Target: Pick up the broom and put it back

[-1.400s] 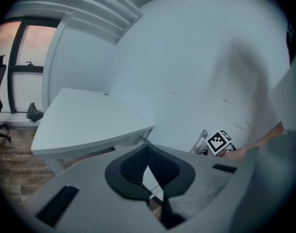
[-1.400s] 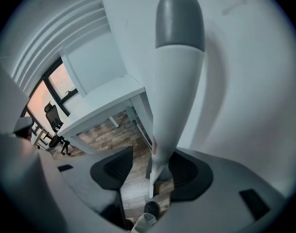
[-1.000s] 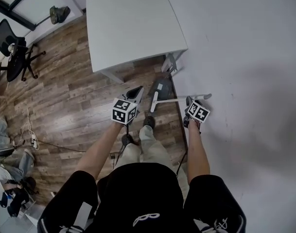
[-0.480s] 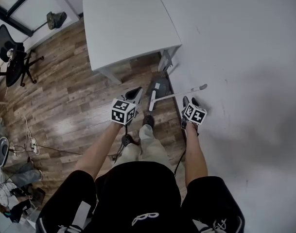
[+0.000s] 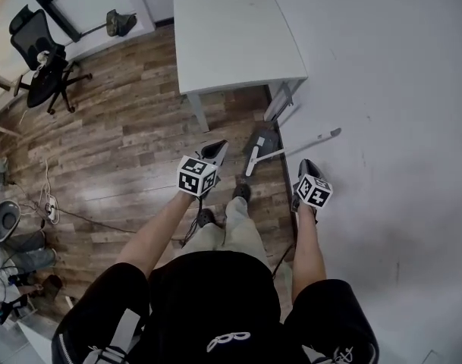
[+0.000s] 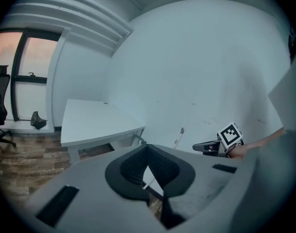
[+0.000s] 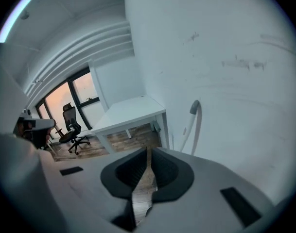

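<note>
Two hand-held grippers, each carrying a marker-printed cube, hover over the wood-plank floor (image 5: 124, 150). The left gripper (image 5: 215, 150) has its dark ribbed pads pressed together at the tips, with nothing between them. The right gripper (image 5: 306, 165) is closing its jaws, now down to a thin slit that shows only floor, so it grips nothing.

At 12 o'clock from the person's shoes, the broom (image 5: 255, 154) stands free of both grippers, propped against the matte white wall (image 5: 397, 89). Its flat dark grey head sits on the floor beside the desk leg. Its thin pale handle (image 5: 306, 142) runs toward 2 o'clock in the head view and ends in a curved grey grip resting on the wall.

The smooth white rectangular desk (image 5: 238, 36) lies at 12 o'clock and a black mesh office chair (image 5: 45, 67) at 10 o'clock
</note>
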The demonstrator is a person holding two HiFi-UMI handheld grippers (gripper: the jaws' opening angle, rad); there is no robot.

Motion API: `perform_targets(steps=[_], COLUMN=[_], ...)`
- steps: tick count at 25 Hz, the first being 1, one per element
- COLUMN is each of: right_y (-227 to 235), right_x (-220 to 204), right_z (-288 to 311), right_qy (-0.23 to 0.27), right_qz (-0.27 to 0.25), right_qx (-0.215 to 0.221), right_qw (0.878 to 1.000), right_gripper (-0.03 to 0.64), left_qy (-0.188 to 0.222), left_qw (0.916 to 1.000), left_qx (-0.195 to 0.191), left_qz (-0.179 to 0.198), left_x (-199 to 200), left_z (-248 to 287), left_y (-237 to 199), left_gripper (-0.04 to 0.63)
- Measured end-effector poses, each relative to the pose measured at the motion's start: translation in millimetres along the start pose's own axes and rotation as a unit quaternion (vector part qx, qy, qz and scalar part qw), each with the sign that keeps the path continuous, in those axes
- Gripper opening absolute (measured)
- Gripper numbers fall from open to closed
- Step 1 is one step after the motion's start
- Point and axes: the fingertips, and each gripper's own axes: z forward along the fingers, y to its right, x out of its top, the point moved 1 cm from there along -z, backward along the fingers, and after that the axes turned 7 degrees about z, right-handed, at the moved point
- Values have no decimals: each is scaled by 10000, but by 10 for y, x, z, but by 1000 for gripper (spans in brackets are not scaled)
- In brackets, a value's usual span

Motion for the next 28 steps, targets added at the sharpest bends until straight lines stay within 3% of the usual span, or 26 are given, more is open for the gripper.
perform_targets(steps=[5,12,18,28], right_y=[-606,-1251,-1202,-827], right_x=[163,413,435,149], right_z=[-351,-759,-1204,-1865], right_qy=[433,812,822,900], right_qz=[-490,-1225,-1445,-1447], right_qx=[497,1254,1602,1857], right_qw=[9966,9812,9730,9677], right_gripper=[28,25,25,23], left_qy=[151,445,737,918], left_qw=[9996,9968,9920,9885], left_qx=[220,659,994,1143], left_qz=[-7,-42,-248,-363], left_x=[-83,-14,150,42], left_z=[-578,-1123,-1340,-1489], left_y=[4,104,484,1311], left_gripper=[17,17,17,17])
